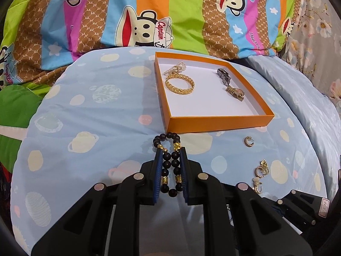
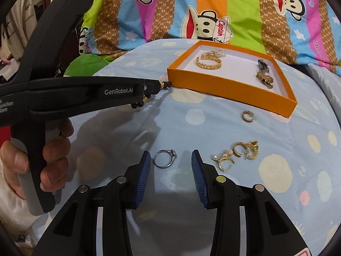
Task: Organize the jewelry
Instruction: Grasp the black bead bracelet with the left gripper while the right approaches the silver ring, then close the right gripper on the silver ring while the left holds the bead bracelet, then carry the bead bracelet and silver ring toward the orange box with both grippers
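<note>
My left gripper (image 1: 169,149) is shut on a dark bead bracelet (image 1: 170,166) with gold beads, held just in front of the orange tray (image 1: 219,123). The tray holds a gold braided bangle (image 1: 180,84), a pearl piece (image 1: 175,68), a dark watch (image 1: 223,76) and a gold watch (image 1: 235,92). My right gripper (image 2: 170,155) is open over the bed, with a silver ring (image 2: 165,159) lying between its fingertips. In the right wrist view the left gripper (image 2: 158,85) shows side-on with the beads (image 2: 166,84) beside the tray (image 2: 223,91).
A single gold hoop earring (image 2: 248,115) lies in front of the tray. A cluster of gold earrings (image 2: 236,152) lies right of my right gripper; it also shows in the left wrist view (image 1: 261,172). A striped cartoon quilt (image 1: 149,10) is bunched behind the tray.
</note>
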Motion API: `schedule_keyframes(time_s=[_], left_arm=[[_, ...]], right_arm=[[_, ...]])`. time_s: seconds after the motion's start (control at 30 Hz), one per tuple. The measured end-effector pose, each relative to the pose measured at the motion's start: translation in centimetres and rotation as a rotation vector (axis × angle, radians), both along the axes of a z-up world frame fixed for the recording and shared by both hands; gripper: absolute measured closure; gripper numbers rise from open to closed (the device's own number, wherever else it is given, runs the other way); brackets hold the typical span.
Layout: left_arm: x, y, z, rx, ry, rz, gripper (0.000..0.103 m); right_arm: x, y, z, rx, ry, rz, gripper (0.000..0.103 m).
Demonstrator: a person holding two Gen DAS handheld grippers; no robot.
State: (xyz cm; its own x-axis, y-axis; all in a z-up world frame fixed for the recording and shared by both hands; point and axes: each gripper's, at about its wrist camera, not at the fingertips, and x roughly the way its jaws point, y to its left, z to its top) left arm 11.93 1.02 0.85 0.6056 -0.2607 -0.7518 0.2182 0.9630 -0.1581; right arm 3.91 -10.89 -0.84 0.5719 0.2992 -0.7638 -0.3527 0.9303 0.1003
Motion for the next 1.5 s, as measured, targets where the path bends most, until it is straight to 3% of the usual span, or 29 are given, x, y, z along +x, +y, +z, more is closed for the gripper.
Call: schedule_keyframes(time_s=[0.27, 0.5, 0.83, 1.2, 1.37, 1.5], left_arm=[[-0.2, -0.4, -0.1, 0.021, 0.0, -0.009, 0.088], [-0.3, -0.8, -0.3, 0.041, -0.003, -0.016, 0.088], [-0.7, -1.3, 0.0, 0.063, -0.026, -0.025, 0.088], [-1.3, 1.2, 5.5, -0.009, -0.118, -0.024, 0.088], [0.8, 1.5, 8.9, 0.004, -0.182, -0.017, 0.088], [3.6, -0.2, 10.0, 0.007, -0.207, -0.025, 0.088]], right_arm=[[0.3, 0.5, -0.2, -0.033, 0.004, -0.024, 0.08], [0.5, -0.5, 0.0, -0.004, -0.001, -0.052, 0.081], [0.8, -3.4, 2.7, 0.026, -0.09, -0.154, 0.081], [4.7, -9.3, 6.8, 0.029, -0.133, -0.267, 0.081], [7.8, -10.9, 7.8, 0.054, -0.133, -0.305, 0.081], [10.4, -11.1, 7.8, 0.068, -0.13, -0.315, 0.081]])
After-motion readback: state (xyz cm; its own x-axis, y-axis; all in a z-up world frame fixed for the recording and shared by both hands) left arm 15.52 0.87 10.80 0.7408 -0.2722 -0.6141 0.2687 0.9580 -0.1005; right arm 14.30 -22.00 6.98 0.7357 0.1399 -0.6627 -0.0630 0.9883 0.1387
